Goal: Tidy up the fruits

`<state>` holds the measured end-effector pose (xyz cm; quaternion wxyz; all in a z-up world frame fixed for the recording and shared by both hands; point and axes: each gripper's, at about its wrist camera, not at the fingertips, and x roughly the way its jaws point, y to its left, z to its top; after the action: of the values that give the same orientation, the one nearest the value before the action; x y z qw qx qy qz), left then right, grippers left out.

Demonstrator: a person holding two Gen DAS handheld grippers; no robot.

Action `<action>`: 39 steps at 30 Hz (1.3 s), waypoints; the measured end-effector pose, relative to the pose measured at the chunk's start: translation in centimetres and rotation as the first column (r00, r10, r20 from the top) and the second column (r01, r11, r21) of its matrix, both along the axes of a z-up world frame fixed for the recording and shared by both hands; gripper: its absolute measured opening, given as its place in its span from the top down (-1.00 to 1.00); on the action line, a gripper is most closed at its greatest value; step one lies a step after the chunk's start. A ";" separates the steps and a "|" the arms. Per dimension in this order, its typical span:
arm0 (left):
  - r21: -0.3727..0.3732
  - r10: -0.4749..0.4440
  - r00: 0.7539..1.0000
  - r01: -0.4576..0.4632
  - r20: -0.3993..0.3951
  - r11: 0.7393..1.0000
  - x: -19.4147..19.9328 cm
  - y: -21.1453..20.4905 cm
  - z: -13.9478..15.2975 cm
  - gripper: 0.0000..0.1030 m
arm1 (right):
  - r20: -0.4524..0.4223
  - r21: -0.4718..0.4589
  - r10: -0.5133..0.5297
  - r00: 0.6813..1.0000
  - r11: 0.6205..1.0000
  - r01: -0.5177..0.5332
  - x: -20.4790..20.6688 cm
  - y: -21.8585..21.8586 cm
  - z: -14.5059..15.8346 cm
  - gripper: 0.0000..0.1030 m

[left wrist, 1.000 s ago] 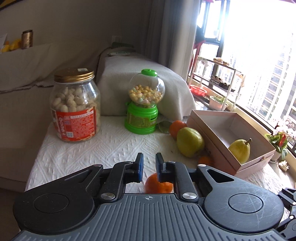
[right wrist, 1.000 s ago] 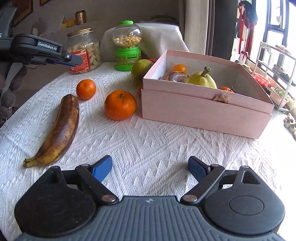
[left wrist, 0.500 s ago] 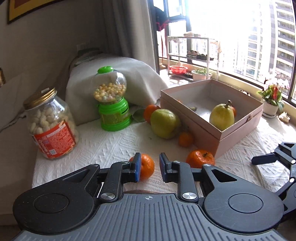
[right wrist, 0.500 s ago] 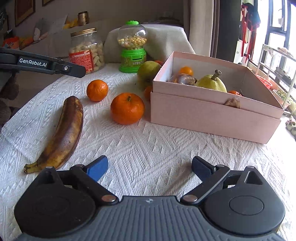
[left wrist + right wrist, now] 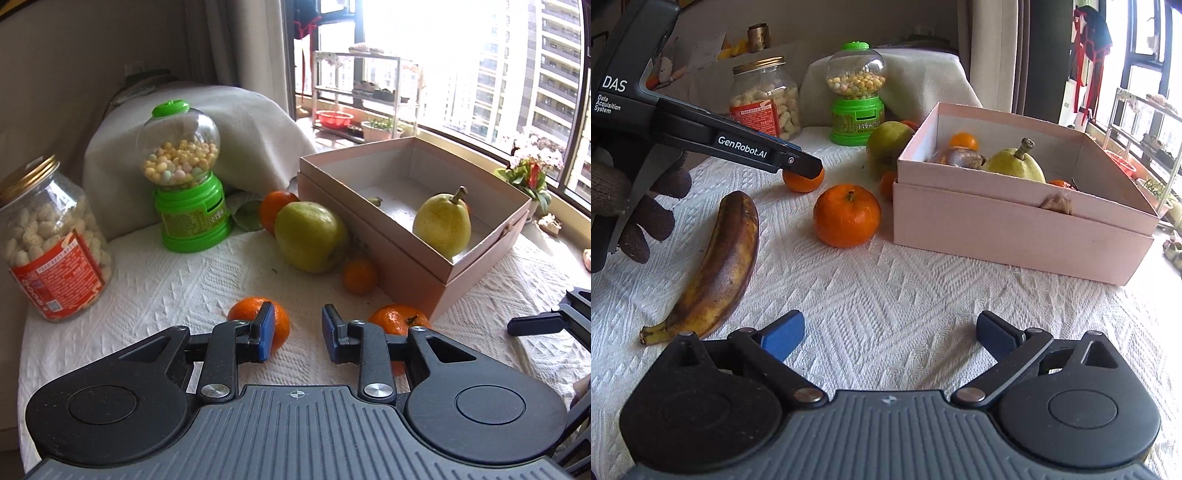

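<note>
My left gripper (image 5: 297,332) hovers low over the white cloth, its jaws opening by a narrow gap with nothing between them. A small tangerine (image 5: 255,317) lies just behind its left finger (image 5: 266,332). In the right wrist view the left gripper (image 5: 809,168) tips down over that tangerine (image 5: 803,182). A larger orange (image 5: 847,216) and a browned banana (image 5: 720,258) lie nearby. The pink box (image 5: 1015,221) holds a yellow pear (image 5: 1015,164), a tangerine (image 5: 964,141) and a brownish fruit (image 5: 960,158). My right gripper (image 5: 890,332) is empty above bare cloth, its jaws wide and still opening.
A green-yellow fruit (image 5: 310,236), a small tangerine (image 5: 360,277) and an orange (image 5: 275,208) sit by the box's left wall. Behind stand a snack jar (image 5: 48,243) and a green candy dispenser (image 5: 188,184). A gloved hand (image 5: 635,206) holds the left gripper.
The left gripper swung and rolled toward the box, sank over the small tangerine, and its jaws parted slightly. The right gripper stayed put while its jaws spread a little wider.
</note>
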<state>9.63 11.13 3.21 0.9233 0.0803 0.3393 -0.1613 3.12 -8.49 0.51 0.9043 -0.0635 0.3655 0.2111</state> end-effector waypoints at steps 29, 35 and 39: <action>-0.146 0.205 0.977 -0.212 -0.059 0.966 0.4 4.5 -0.3 0.06 | -0.021 -0.013 0.033 0.999 0.999 -0.033 0.2 0.1 0.0 -1.00; -0.215 0.314 0.949 -0.309 -0.010 0.926 -5.5 7.4 1.9 0.06 | -0.018 0.003 0.029 0.999 1.000 -0.029 0.1 -0.2 0.1 -0.98; -0.229 0.356 0.931 -0.364 -0.075 0.903 -8.9 8.7 1.3 0.06 | -0.044 0.107 0.038 0.998 0.994 -0.033 -0.2 -0.2 1.3 -0.82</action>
<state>0.72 19.87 4.46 0.9346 -0.0981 0.3406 -0.0292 2.95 -8.73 1.85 0.8939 -0.0168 0.3733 0.2475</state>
